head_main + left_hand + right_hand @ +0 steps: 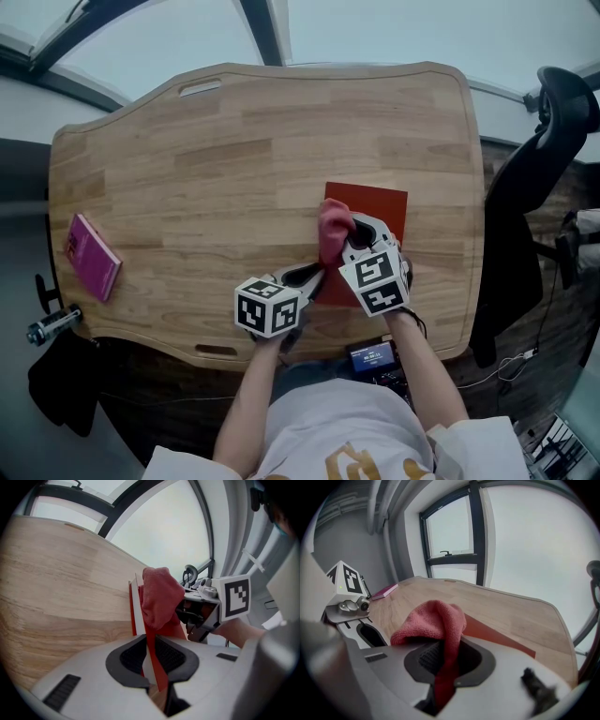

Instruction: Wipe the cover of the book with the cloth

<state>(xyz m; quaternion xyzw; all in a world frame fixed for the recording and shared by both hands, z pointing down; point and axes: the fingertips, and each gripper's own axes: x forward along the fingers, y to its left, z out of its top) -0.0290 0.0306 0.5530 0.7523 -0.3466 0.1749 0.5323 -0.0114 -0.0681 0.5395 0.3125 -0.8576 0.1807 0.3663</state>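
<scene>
Your left claw [151, 657] is clamped on the edge of the thin red rectangular book [380, 208], which runs straight ahead of its jaws on the pale wooden table [234, 159]. Your right claw [443, 660] pinches the bunched pink-red microfibre cloth [433, 620], which bulges just past its tips over the book's cover, close ahead of the left claw.

Grips the near-left corner of the red book [380, 211] in the left gripper [309, 275], jaws closed on it. Pinches the pink cloth [333, 230] in the right gripper [349, 232], close beside the left one.
</scene>
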